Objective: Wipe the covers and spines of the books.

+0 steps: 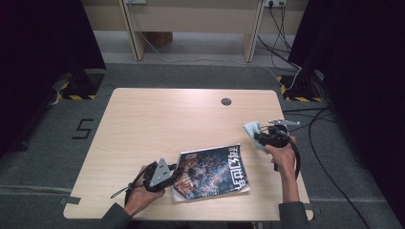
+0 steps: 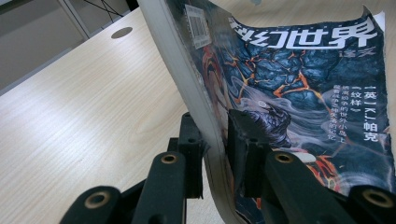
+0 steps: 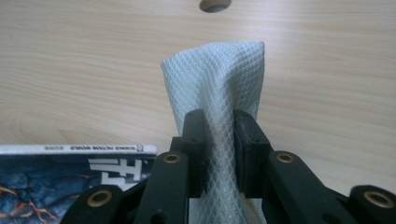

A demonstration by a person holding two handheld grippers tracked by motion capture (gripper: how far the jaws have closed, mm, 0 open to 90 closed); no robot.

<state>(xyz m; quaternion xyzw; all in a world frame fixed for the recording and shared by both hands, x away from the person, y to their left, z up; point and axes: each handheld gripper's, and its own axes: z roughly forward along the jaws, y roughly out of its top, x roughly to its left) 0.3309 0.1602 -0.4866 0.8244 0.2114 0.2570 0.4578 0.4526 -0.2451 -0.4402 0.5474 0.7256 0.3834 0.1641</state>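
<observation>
Pale wood ran under everything, the table [image 1: 143,124] bare but for the work at its near edge. The left gripper [image 1: 173,174] had its jaws pinched tight on the magazine [image 1: 212,171], and in the left gripper view you could see it plainly: the magazine [image 2: 299,88] rose between the two black jaws, its spine edge squeezed in the narrow gap, the left side lifted and curling up off the wood while the dark cover with its orange cracks and white lettering spread away to the right of the jaws. A barcode label sat further up the cover, well ahead of the jaws.

Over to the other hand! The right gripper [image 1: 257,137] was clamped shut on a pale blue cloth [image 1: 252,131], held just above the table beyond the magazine's far right corner. In the right gripper view the cloth [image 3: 219,74] stood upright out of the closed jaws, quilted in a diamond weave, pinched narrow at the jaws and fanning wider above them. Below and to the left of those jaws lay a corner of the magazine [image 3: 70,177], flat on the wood. Ahead of the cloth, a round cable hole [image 3: 215,4] marked the tabletop.
</observation>
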